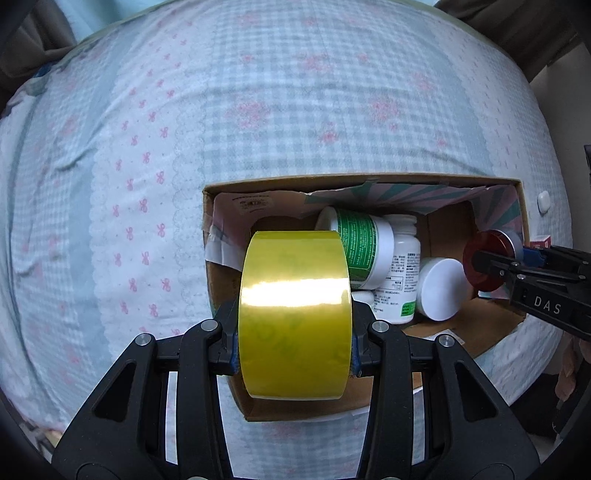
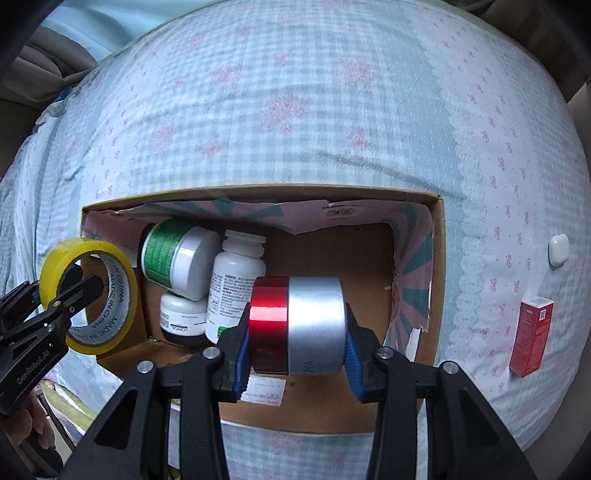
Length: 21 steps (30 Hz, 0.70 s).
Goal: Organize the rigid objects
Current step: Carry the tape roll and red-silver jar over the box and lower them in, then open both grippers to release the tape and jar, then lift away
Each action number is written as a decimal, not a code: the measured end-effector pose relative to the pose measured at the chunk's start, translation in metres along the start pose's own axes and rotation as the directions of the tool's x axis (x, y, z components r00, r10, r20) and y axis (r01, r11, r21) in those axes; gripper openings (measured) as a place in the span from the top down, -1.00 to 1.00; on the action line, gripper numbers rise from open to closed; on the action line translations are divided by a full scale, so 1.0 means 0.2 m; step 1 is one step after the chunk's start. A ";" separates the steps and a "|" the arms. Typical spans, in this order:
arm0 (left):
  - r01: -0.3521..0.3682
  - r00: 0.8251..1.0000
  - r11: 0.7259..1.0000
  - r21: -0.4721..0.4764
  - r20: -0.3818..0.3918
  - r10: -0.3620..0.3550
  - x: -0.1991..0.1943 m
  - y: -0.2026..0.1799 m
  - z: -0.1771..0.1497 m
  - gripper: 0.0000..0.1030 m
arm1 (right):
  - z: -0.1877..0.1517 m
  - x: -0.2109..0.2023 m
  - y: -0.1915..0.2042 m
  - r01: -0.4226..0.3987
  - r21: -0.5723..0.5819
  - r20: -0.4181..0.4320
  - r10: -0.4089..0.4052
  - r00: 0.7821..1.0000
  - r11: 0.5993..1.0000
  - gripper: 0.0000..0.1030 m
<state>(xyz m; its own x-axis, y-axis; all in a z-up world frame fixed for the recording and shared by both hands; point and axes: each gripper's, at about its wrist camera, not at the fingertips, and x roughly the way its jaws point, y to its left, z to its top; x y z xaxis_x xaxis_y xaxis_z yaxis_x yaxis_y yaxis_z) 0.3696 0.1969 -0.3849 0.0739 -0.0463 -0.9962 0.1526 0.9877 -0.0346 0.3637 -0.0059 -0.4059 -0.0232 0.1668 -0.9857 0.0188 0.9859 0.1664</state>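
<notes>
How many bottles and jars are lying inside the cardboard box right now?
3 seen: green-labelled jar at the far left, white pill bottle beside it, small dark jar under the green one. The grippers' loads may hide more.

Wide bed (image 1: 295, 110) under a pale blue checked sheet (image 2: 314, 129), scattered with pink bows and flower prints, crossed by plain white strips with lacy edges. Sheet slightly creased toward the left side, otherwise smooth and flat. Soft, even daylight across the fabric, no hard shadows. Beyond the far left corner, a light blue wall (image 2: 110, 18) above grey-brown folded cloth (image 2: 48, 62), possibly a curtain or bedding; cannot tell which. Past the far right corner, dark brownish cloth (image 1: 517, 22) and a pale beige surface (image 1: 554, 77) beside the bed. Edges of both views dark and rounded off.
</notes>
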 end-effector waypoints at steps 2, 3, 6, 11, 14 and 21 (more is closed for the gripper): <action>-0.016 1.000 1.000 0.019 -0.008 0.016 0.02 -0.01 0.01 0.29 | 0.02 0.05 -0.02 0.005 0.014 -0.023 -0.005 1.000 1.000 0.25; -0.022 1.000 0.999 0.026 -0.010 0.022 0.03 -0.01 0.02 0.29 | 0.04 0.05 -0.03 0.005 0.018 -0.030 -0.005 1.000 1.000 0.25; -0.020 0.999 1.000 0.018 -0.026 0.020 0.04 -0.02 0.04 0.28 | 0.07 0.08 -0.04 -0.001 0.025 -0.041 0.002 0.999 1.000 0.25; 0.024 1.000 0.999 0.029 0.011 -0.024 -0.02 -0.08 0.06 -0.99 | 0.11 0.09 -0.08 -0.029 0.045 -0.029 0.030 0.999 0.999 0.16; 0.010 1.000 0.998 0.061 0.014 -0.011 -0.05 -0.12 0.06 -1.00 | 0.12 0.06 -0.10 -0.083 0.078 0.011 0.082 0.997 0.994 -0.99; 0.034 0.998 0.999 0.007 0.043 -0.035 -0.14 -0.09 -0.02 -1.00 | 0.09 -0.02 -0.13 -0.075 0.053 0.035 0.074 0.997 0.996 -1.00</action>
<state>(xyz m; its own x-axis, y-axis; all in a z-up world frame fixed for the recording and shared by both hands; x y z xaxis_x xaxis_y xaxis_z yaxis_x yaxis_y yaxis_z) 0.3602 0.1807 -0.3572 0.1109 -0.0869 -0.9900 0.1616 0.9845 -0.0683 0.3812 -0.0314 -0.4075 0.0133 0.2383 -0.9711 0.0735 0.9683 0.2386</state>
